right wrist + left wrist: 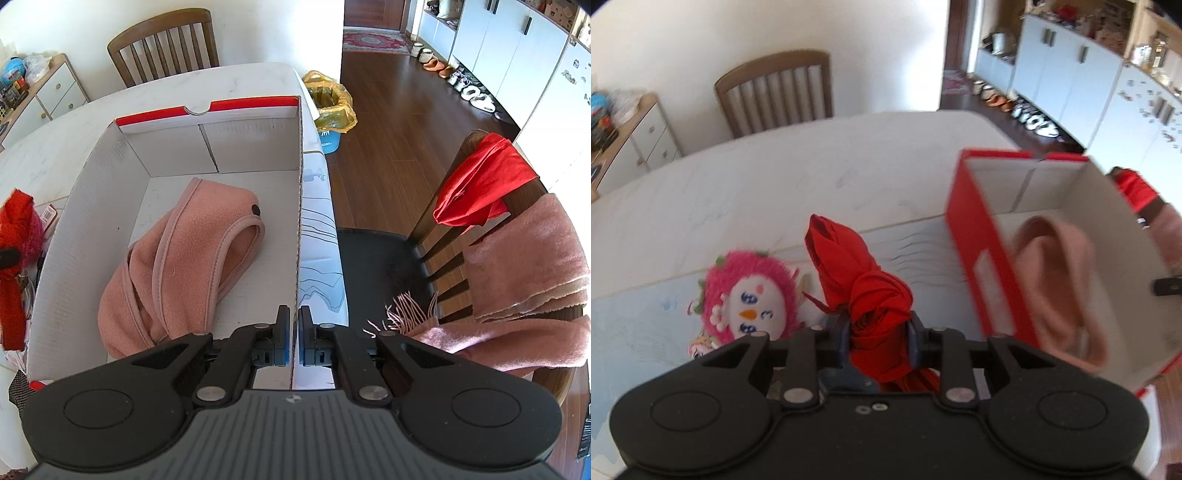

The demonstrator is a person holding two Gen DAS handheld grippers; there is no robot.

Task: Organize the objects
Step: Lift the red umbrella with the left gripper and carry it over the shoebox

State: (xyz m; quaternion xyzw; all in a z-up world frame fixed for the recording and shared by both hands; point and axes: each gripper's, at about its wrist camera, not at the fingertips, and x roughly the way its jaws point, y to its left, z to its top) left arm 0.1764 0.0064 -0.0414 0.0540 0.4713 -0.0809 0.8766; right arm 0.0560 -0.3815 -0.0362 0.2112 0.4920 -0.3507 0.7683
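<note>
The left gripper [879, 334] has its fingers [843, 338] pressed narrow on a knotted red cloth [866, 291], pinching it just below the knot; the bundle stands up from the grip above the worktop [757, 192], beside the open red-and-white box [207, 155]. It looks light and soft — it will sag and swing rather than hold a shape, and the loose folds could slide out if only one layer is caught. The knot is the firmest, thickest part, so a hold on or right under it seems the safest.

The right gripper [294, 338] is closed flat on the box's right wall, one finger inside and one outside, which should steady the thin cardboard. A pink fleece piece [184, 258] already lies on the box floor, leaving room next to it. A pink plush toy [750, 295] sits on the worktop near the cloth — likewise soft and easy to pinch anywhere.
</note>
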